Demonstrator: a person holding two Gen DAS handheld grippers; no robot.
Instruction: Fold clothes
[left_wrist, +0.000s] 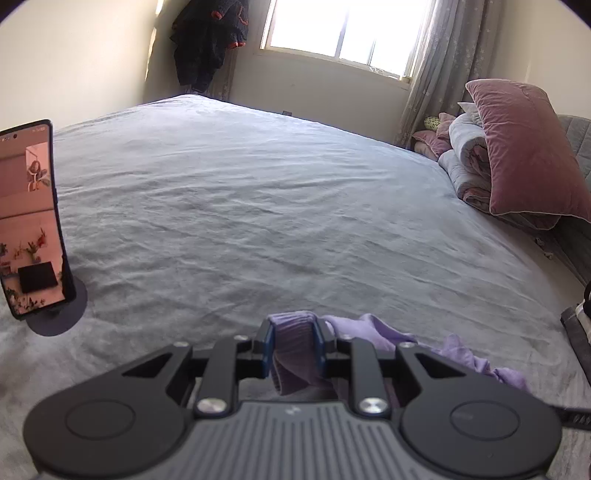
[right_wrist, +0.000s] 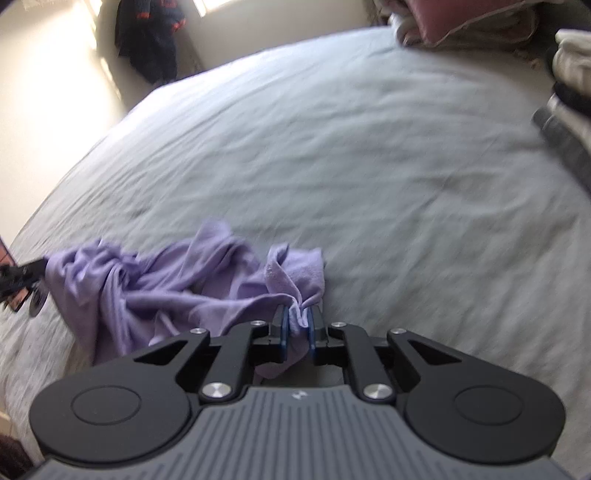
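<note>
A crumpled lilac garment (right_wrist: 177, 284) lies on the grey bedsheet (right_wrist: 369, 166) near the bed's front edge. In the left wrist view my left gripper (left_wrist: 294, 338) is shut on a ribbed band of that garment (left_wrist: 293, 343), and the rest of the lilac cloth trails off to the right. In the right wrist view my right gripper (right_wrist: 298, 325) is shut on a bunched corner of the garment, which spreads away to the left. At the left edge of that view the other gripper (right_wrist: 18, 277) holds the far end of the cloth.
A phone (left_wrist: 29, 218) on a round stand sits upright on the bed at the left. A pink pillow (left_wrist: 532, 147) and rolled quilt (left_wrist: 465, 162) are at the right. Stacked folded clothes (right_wrist: 572, 92) lie at the right edge. Dark clothing (left_wrist: 210, 40) hangs by the window.
</note>
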